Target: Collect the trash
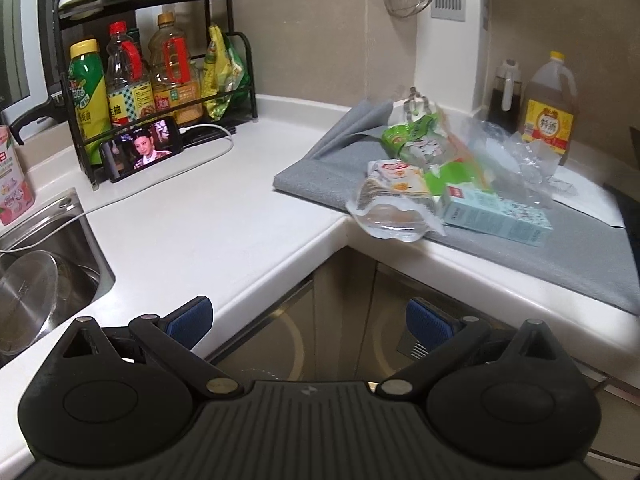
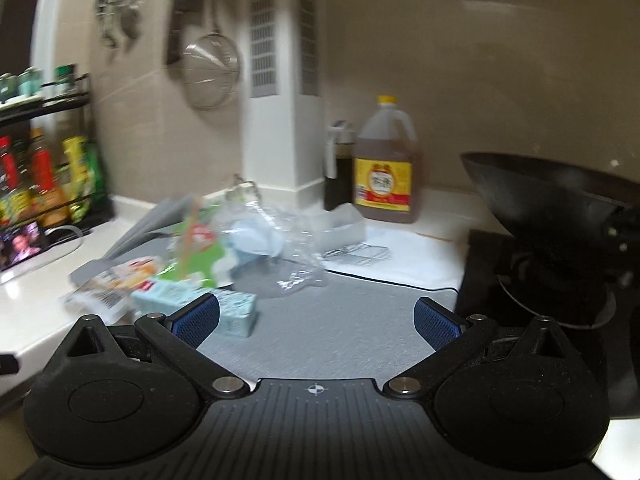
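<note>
A heap of trash lies on a grey mat (image 1: 520,256) at the counter's inner corner: a pale blue carton (image 1: 496,216) (image 2: 224,308), a clear plastic tray with a printed wrapper (image 1: 394,200) (image 2: 108,288), a green wrapper (image 1: 408,132) (image 2: 200,256) and crumpled clear plastic (image 1: 516,156) (image 2: 288,240). My left gripper (image 1: 308,316) is open, held out in front of the counter edge, well short of the heap. My right gripper (image 2: 316,320) is open over the mat, its left fingertip beside the carton, nothing between the fingers.
A rack of bottles (image 1: 152,72) and a phone (image 1: 144,150) with a cable stand at the back left. A sink (image 1: 44,272) holds a metal lid. An oil jug (image 1: 550,108) (image 2: 386,164) and dark bottle stand by the wall. A black wok (image 2: 560,208) sits on the hob at right.
</note>
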